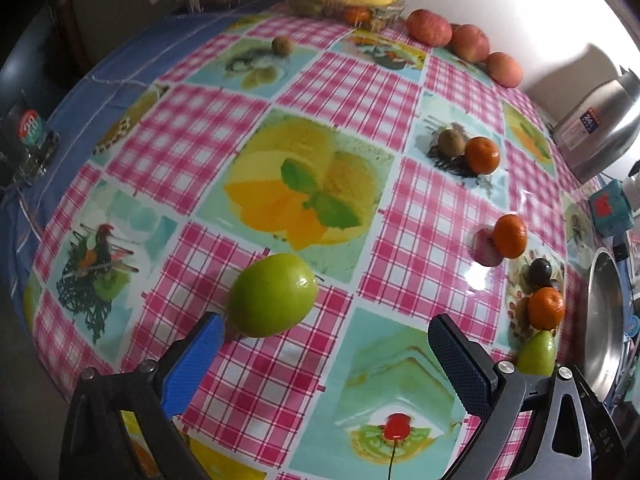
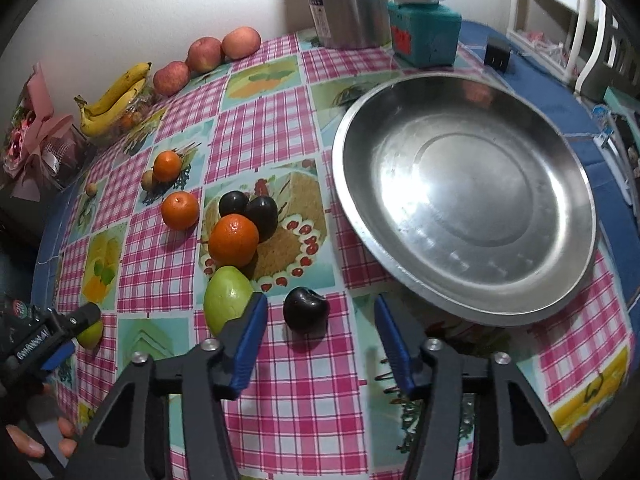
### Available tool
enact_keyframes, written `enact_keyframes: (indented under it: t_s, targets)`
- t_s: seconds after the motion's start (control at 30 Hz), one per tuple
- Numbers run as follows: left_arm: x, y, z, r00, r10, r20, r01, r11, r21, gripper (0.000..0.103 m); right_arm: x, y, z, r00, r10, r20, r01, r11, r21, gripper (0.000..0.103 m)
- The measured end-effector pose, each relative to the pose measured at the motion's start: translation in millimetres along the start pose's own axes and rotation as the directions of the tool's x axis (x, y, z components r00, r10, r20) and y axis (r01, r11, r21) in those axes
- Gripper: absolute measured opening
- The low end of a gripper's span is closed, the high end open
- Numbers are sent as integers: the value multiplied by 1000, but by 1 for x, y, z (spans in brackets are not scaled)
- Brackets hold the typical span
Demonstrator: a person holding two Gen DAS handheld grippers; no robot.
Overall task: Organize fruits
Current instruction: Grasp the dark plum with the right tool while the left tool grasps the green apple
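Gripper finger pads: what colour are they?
Blue, on black frames. The pads show best in the right wrist view.

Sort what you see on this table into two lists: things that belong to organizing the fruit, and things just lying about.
Belongs to the job:
dark plum
green fruit
oranges
apples
bananas
steel plate

Just lying about:
steel flask
teal box
pink bouquet

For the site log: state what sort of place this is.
Probably a home dining or kitchen table: a fruit-print tablecloth, a steel flask by the wall, and loose fruit beside a steel plate.
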State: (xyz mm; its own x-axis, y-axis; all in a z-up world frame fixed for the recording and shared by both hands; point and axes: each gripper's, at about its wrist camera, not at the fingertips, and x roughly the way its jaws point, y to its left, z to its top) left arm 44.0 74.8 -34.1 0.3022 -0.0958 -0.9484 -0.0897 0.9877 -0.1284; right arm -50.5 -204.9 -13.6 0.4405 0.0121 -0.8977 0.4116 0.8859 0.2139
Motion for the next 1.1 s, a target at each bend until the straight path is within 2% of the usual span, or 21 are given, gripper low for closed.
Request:
enact_keyframes:
  t_s: [0.13,0.2,0.47,0.67,0.77,1.1]
  targets:
    - [6,9,1,1000,2,-18,-2,999,-44,98,7,-1,2,999,26,-25,-25,999,21,46]
    - [7,12,2,1000,-7,-26,6,998,-61,89,8,-1,2,999,33,-34,-32,999,29,44]
    - [8,27,3,998,-49,-33,44,990,-133,72,14,-2,3,997,44,-56,-42,998,46,37]
    - [3,38,3,999,-39,-30,33,984,-178,53,16,-2,2,996,51,-68,-48,997,53,32]
    - [2,43,1,998,-59,-31,52,980,-194,52,17,-3,2,996,56,-73,-51,997,60,30]
    - [0,42,0,998,-59,-35,51,980,-192,52,18,-4,2,993,86,-80,-80,993,83,26]
